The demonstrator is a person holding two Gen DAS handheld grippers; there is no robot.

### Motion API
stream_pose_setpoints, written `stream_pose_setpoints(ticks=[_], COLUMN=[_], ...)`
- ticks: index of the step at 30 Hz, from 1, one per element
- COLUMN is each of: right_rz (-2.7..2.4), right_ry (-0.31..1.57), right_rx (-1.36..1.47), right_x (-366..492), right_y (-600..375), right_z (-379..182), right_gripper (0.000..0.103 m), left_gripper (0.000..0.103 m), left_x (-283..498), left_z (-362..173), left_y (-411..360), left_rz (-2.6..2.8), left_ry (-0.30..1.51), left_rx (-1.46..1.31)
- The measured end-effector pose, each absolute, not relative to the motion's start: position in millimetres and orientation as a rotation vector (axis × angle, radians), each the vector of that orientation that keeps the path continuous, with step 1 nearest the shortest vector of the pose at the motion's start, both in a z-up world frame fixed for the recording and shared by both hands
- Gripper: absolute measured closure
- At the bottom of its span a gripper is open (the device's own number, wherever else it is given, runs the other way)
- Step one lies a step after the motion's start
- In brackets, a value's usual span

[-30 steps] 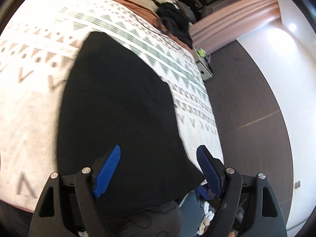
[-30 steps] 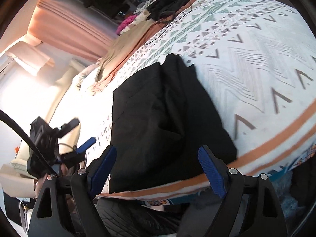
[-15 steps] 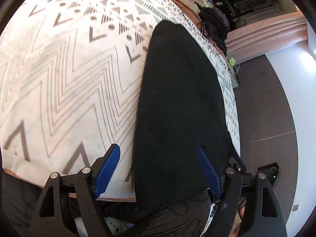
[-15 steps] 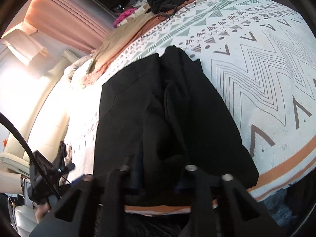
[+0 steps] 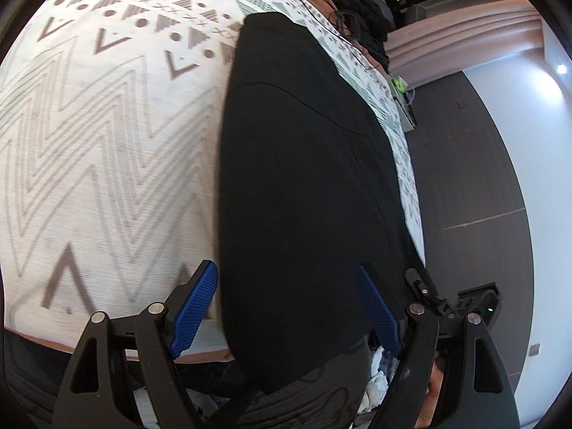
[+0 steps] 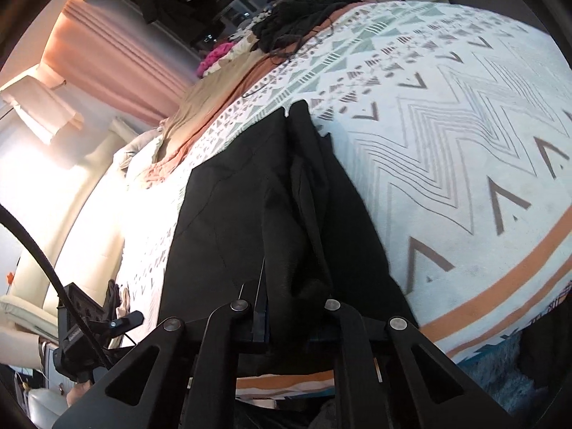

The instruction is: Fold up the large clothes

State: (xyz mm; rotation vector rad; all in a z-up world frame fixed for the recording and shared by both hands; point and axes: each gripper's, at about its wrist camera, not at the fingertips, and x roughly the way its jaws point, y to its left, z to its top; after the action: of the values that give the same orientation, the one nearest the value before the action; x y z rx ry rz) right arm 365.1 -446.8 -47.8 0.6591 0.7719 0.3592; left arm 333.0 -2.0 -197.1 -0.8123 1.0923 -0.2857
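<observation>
A large black garment [image 5: 304, 178] lies flat along a patterned white bedspread [image 5: 107, 143], its near end hanging over the bed's edge. My left gripper [image 5: 286, 307] hovers open just above that near end, the left blue pad [image 5: 196, 311] at the garment's left edge and the right pad over its right side. In the right wrist view the garment [image 6: 250, 221] shows folds down its middle. My right gripper [image 6: 286, 321] is closing tight on a bunched fold at the near hem, and the cloth hides its pads.
A heap of dark clothes [image 6: 296, 25] and a tan blanket [image 6: 207, 107] lie at the bed's far end. Dark floor [image 5: 464, 178] and a small white cabinet [image 5: 404, 107] lie beside the bed. A person's dark trousers [image 5: 304, 393] press against the near edge. Pink curtains [image 6: 118, 60] hang behind.
The right gripper's jaws went from wide open to shut on the garment's near hem. The left gripper sank toward the bed and now straddles the garment's near end.
</observation>
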Motion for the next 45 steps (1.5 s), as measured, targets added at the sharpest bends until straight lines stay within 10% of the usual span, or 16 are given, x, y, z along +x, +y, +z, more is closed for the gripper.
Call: stream_pose_setpoints(ticks=[30,35,45], right_rz=[0.349,0.37,0.398], right_ry=[0.9,0.882,0.926], right_rx=[0.631,0.596,0.594], right_x=[368,373,410], right_y=[-474,-471,-490], right_z=[-32,-14,-8], right_gripper=[0.087,0.013,0.013], left_gripper=[0.023,0.023,0.023], left_x=[347,356,384], left_z=[-214,-214,-213], left_y=[-8,1,6], left_rz=[-0.257,-0.257,-0.25], left_ry=[1.087,1.074,1.072], left_rx=[-0.801,-0.804,-0.797])
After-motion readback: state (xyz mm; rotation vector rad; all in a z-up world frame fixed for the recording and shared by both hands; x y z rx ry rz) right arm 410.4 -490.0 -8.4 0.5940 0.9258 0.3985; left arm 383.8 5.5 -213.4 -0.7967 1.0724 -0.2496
